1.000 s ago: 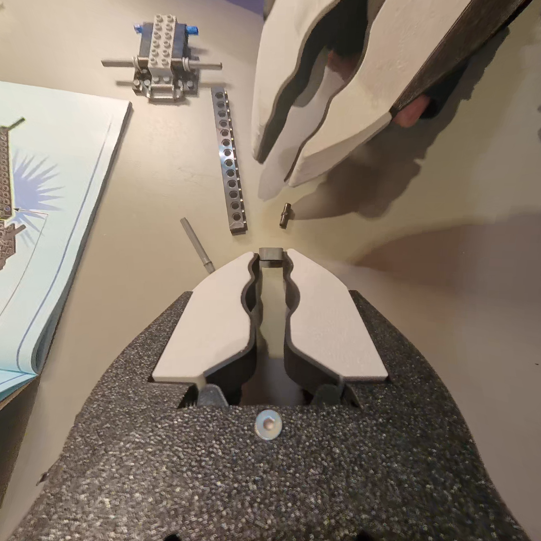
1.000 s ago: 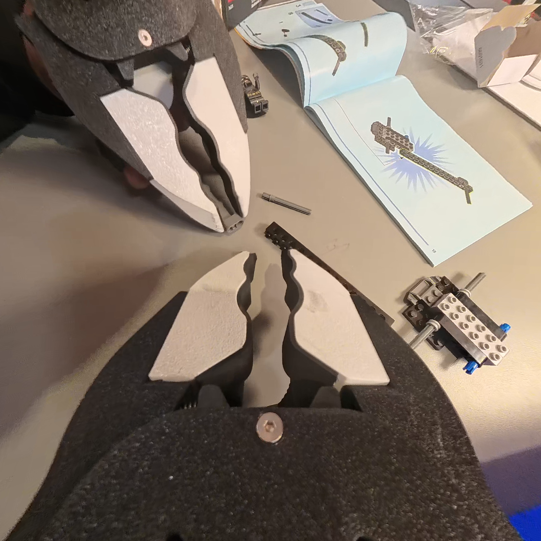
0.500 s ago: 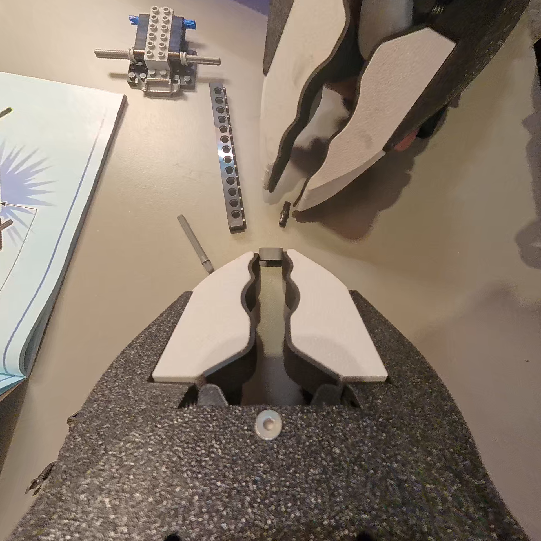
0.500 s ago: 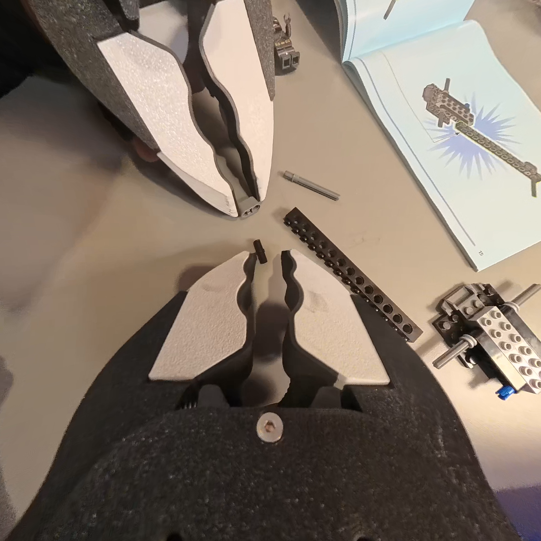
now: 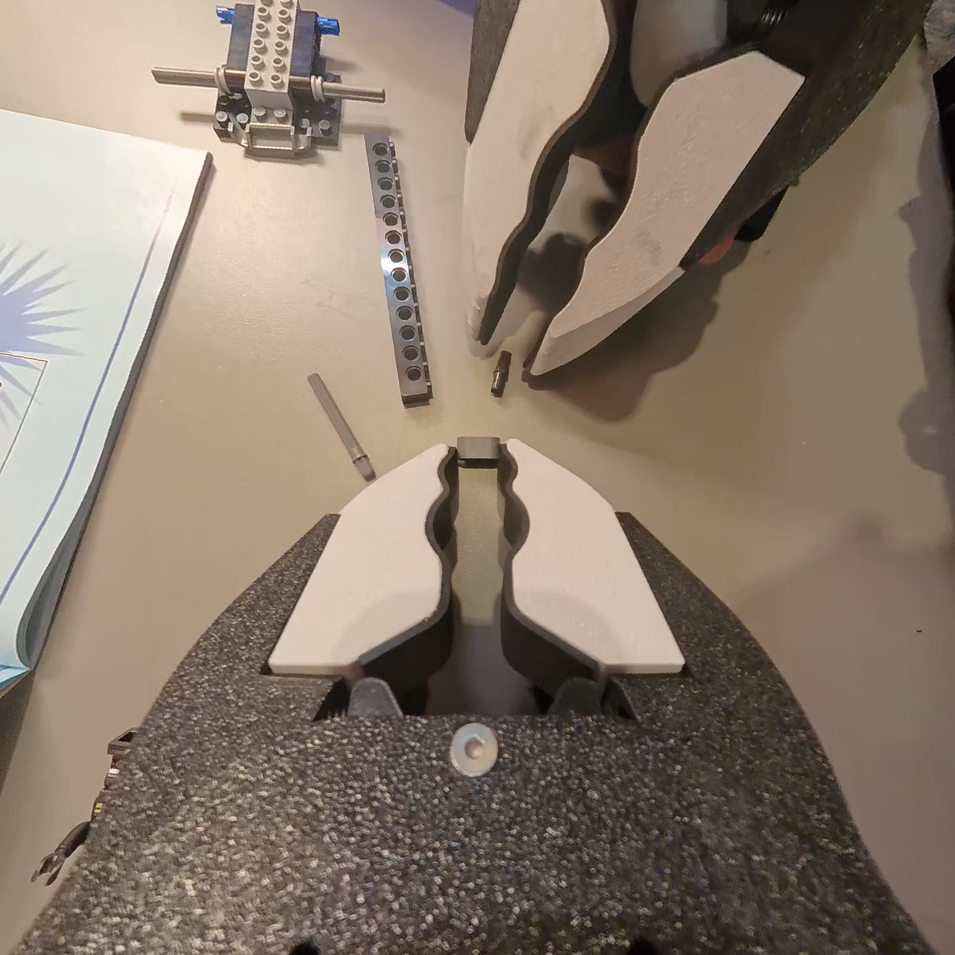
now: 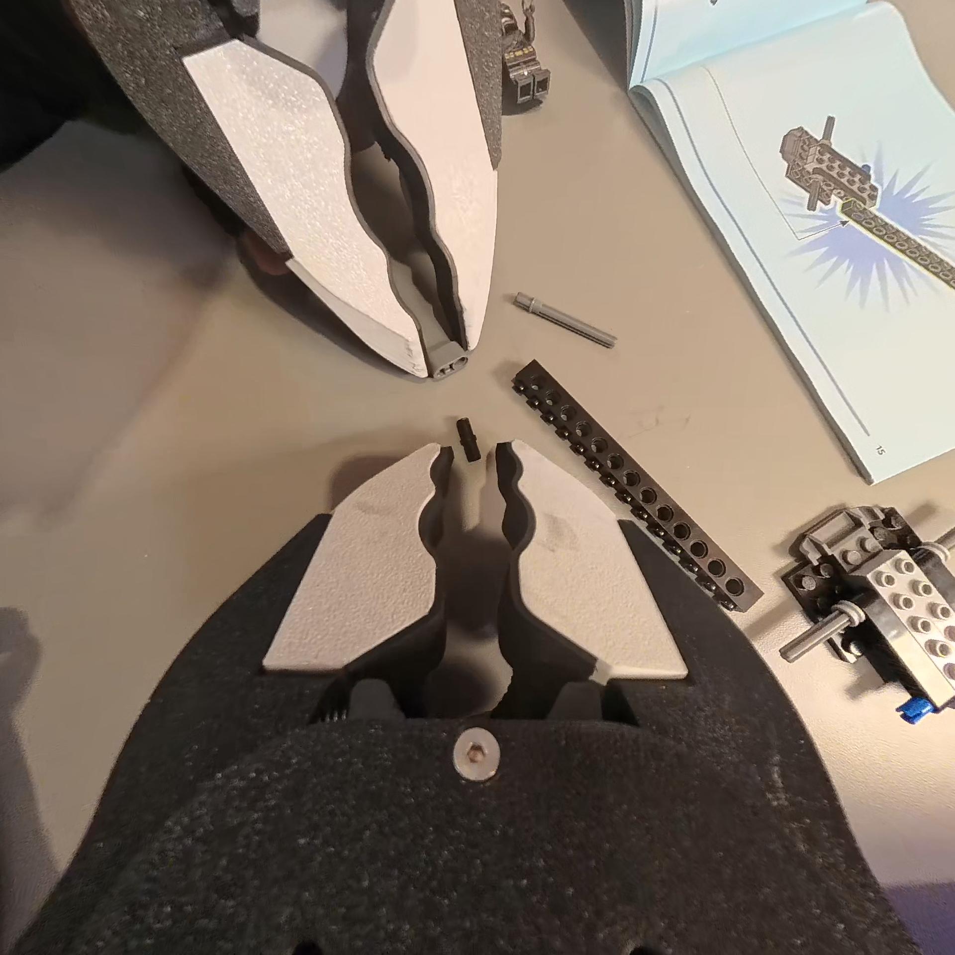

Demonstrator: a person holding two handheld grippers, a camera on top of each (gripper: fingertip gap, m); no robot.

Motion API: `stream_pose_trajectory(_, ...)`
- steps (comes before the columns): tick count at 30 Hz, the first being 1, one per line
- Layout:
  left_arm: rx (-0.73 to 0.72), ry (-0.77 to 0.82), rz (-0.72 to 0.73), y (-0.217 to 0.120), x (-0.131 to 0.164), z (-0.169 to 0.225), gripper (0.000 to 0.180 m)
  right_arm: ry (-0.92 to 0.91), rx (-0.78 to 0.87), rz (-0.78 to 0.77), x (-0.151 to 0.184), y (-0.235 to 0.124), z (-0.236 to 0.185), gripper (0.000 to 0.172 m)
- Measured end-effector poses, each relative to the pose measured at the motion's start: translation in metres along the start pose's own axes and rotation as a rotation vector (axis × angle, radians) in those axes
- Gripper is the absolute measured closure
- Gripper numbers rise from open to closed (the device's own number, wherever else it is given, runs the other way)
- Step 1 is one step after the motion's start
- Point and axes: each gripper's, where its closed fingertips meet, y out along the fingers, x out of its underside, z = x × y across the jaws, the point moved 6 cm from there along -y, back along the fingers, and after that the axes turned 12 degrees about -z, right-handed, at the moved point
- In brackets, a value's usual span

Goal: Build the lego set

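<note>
Lowered since the earlier frames, the right gripper (image 6: 467, 447) now has its tips straddling one black pin (image 6: 468, 441) on the table (image 6: 155, 413), fingers apart and not pressing it. Just beyond the pin, the left gripper (image 5: 478, 448), angled downward, is clamped on one small grey connector (image 5: 478, 447). Beside the pin lie one black holed beam (image 6: 635, 491) and one grey axle (image 6: 566, 327); farther off, one brick assembly (image 6: 878, 594) and one open booklet (image 6: 775, 258).
</note>
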Motion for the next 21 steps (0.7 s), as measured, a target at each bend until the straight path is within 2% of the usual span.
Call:
stream_pose_trajectory(11, 0.026, -0.026, 0.031, -0.0033, 0.0002, -0.003, 0.166, -0.012, -0.002, -0.027, -0.0002, 0.0038, 0.0007, 0.158)
stream_pose_trajectory(21, 0.038, 0.014, 0.008, -0.0009, 0.0003, 0.001, 0.166, -0.033, -0.011, -0.027, -0.0007, 0.0044, 0.0002, 0.161)
